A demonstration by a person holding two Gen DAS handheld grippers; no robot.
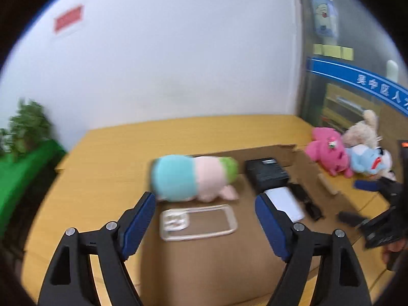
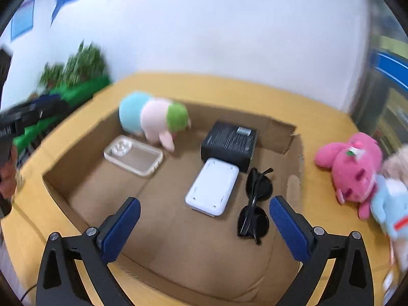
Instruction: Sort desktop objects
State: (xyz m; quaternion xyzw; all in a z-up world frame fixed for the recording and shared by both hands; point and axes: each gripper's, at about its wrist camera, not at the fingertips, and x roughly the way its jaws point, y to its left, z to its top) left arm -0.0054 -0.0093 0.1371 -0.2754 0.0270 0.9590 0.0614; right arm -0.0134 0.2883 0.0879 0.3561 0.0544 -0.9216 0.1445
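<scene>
Right wrist view: both claws, right claw [image 2: 205, 219] and left claw [image 1: 205, 207], gape empty over the cardboard box [image 2: 76, 142]; next likely fetch the pink plush [image 2: 353, 168] by the table's right edge

Both cameras sit behind their own fingers, looking forward and down toward the white wall. The left one rides low and close; beyond its fingertips [image 1: 146, 199] lies the clear phone case [image 1: 197, 223]. The right one hangs higher, over the cardboard box [image 2: 283, 137]. Both take in the striped plush [image 2: 154, 118] and black box [image 1: 266, 174].
</scene>
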